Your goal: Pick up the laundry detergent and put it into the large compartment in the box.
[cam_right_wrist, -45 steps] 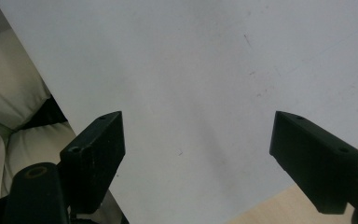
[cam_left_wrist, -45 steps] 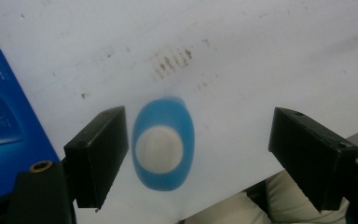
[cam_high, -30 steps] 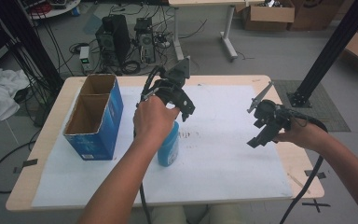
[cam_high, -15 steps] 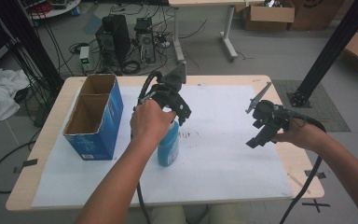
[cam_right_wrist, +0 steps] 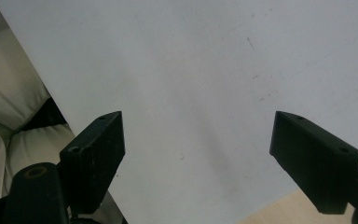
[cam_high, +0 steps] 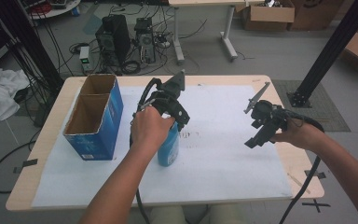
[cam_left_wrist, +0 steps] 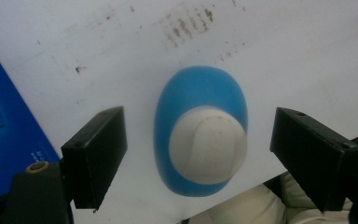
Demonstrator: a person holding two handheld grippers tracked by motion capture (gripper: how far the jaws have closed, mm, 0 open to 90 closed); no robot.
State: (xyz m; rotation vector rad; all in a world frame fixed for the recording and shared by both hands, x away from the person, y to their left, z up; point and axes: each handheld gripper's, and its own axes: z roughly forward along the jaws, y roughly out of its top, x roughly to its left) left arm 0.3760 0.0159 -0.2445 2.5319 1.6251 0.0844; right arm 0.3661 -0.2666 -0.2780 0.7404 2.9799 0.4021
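Left gripper (cam_left_wrist: 198, 154) hangs above the bottle (cam_left_wrist: 200, 135), fingers (cam_left_wrist: 95, 156) spread wide, not touching it. Bottle stands upright on the white sheet (cam_high: 223, 140), its white cap (cam_left_wrist: 208, 143) centred between the two fingers, clear gaps either side. Blue box (cam_left_wrist: 4, 144) lies just outside the left-hand finger. In the high view the left gripper (cam_high: 170, 100) sits over the bottle (cam_high: 168, 148), box (cam_high: 93, 119) beside it. Right gripper (cam_right_wrist: 198, 154) well apart, fingers (cam_right_wrist: 93, 158) open, nothing between them, above bare sheet near the desk (cam_high: 303, 175) edge.
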